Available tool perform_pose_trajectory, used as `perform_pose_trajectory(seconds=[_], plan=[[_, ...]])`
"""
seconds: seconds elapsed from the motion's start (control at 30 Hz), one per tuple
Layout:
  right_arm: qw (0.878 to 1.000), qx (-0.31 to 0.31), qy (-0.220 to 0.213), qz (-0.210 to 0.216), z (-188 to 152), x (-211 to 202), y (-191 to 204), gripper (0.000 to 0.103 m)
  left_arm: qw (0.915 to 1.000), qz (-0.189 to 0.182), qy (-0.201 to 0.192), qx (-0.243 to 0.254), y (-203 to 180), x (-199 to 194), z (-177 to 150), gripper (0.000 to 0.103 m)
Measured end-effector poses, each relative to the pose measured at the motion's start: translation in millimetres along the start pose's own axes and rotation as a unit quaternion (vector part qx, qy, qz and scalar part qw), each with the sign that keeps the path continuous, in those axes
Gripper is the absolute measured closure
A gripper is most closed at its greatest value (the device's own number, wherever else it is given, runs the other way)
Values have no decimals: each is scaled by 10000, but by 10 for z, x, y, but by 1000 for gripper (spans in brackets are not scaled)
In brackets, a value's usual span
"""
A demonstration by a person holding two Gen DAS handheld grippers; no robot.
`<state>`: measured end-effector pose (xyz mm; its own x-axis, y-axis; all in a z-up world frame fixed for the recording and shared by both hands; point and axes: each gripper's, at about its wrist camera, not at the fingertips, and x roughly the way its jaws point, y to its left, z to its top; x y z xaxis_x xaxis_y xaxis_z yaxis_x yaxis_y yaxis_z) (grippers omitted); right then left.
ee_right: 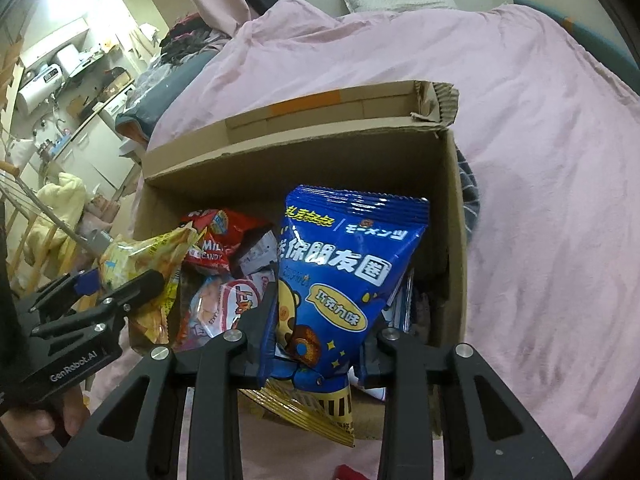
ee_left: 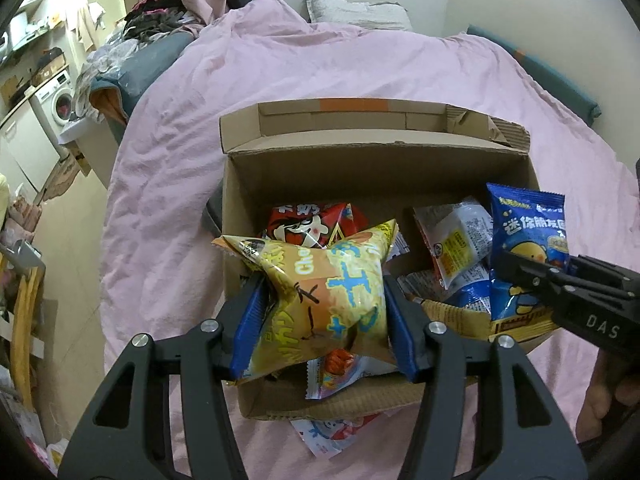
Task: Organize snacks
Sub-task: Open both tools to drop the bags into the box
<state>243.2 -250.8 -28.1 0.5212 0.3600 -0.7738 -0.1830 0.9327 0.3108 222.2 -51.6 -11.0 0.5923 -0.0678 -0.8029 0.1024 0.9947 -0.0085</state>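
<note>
The left gripper (ee_left: 324, 304) is clamped on a puffy yellow bag (ee_left: 320, 292), held over the near left part of the box (ee_left: 376, 168). The right gripper (ee_right: 320, 340) grips a blue bag (ee_right: 340, 276) upright above the box's right side. Below them lie a red bag (ee_left: 312, 224) and white packets (ee_left: 456, 240). The box sits on a pink blanket (ee_left: 180, 152).
</note>
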Motion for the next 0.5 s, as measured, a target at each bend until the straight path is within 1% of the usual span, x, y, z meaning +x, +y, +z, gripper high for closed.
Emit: perform_pose_trajectory(seconds=[0.07,0.1,0.13,0.17,0.2,0.23,0.3,0.33,0.37,0.4,0.5], plan=[[10000,12,8,-12,15,-1,-10,67,10000,25,35,51,-16,3,-10,48],[10000,12,-7,-13,20,-9,-20,56,10000,11,45,68,-19,4,-12,46],[10000,27,-51,-6,28,-27,-27,48,10000,-10,57,76,-19,3,-15,46],[9999,36,-97,15,36,-33,-22,34,10000,-37,51,69,-20,-9,-17,44],[9999,38,-150,21,38,-52,-23,28,10000,-63,48,58,-12,-17,-16,37],[9998,32,-192,-3,41,-66,-22,27,10000,-84,23,17,-2,-35,-14,33],[9995,-10,-283,-110,50,-96,-13,21,9999,-92,-62,-132,34,-71,-7,14],[9992,-27,-350,-192,50,-117,-10,19,9996,-111,-103,-218,56,-87,-2,10],[9985,-49,-447,-316,58,-151,-7,15,9994,-142,-136,-298,81,-99,1,7],[9981,-51,-496,-358,56,-166,-8,11,9992,-171,-140,-338,97,-101,4,7],[9978,73,-591,-306,72,-212,-50,5,9988,-222,-78,-430,135,-86,9,7]])
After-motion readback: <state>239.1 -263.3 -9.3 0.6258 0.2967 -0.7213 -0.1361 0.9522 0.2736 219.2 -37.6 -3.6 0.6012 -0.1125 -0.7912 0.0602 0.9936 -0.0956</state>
